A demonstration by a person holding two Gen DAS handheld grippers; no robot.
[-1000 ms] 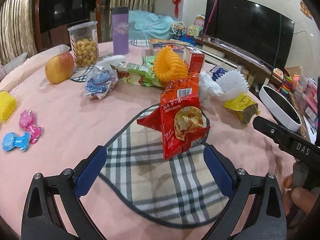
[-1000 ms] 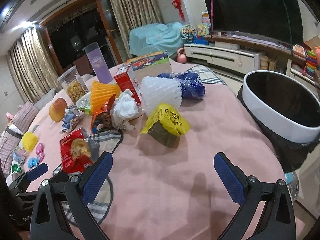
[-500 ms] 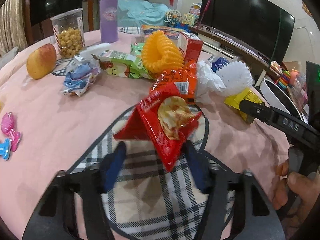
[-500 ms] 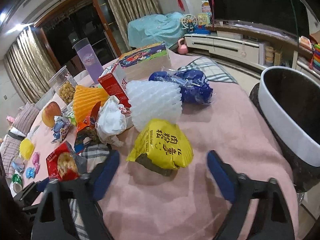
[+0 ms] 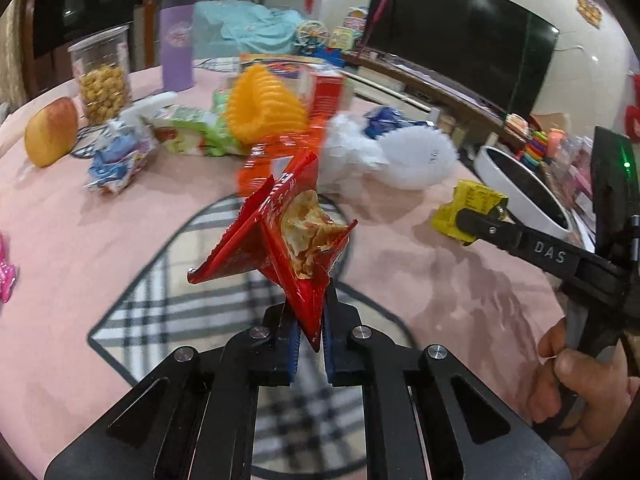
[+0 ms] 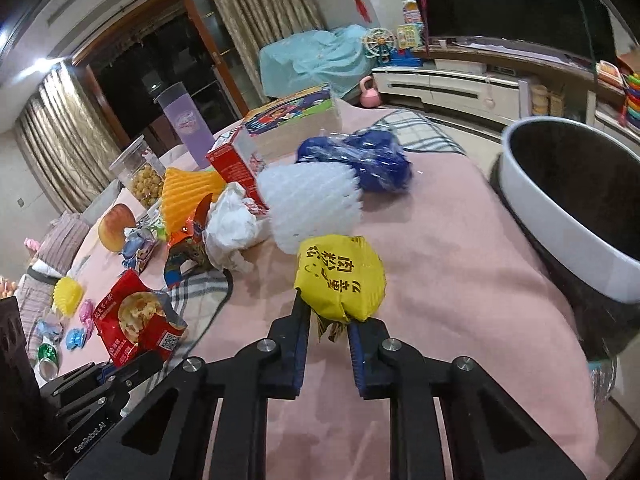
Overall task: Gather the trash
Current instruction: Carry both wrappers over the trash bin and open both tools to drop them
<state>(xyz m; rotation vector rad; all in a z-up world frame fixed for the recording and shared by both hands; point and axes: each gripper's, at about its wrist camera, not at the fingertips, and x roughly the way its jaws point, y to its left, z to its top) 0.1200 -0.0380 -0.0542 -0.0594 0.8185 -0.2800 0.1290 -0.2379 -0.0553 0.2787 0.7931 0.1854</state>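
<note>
Only the right wrist view shows the whole round white trash bin (image 6: pixel 560 216) beside the pink table (image 6: pixel 460 280). The left gripper (image 5: pixel 310 340) is closing, pinching the red crinkly chip bag (image 5: pixel 280 240) above the checked mat (image 5: pixel 168 292). The right gripper (image 6: pixel 328 344), tilted down, squeezes the yellow snack wrapper (image 6: pixel 340 276). The wrapper's bottom is hidden.

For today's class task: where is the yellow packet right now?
In the right wrist view, the yellow packet sits centre, pinched by the right hand-held gripper, just before the white foam net.
</note>
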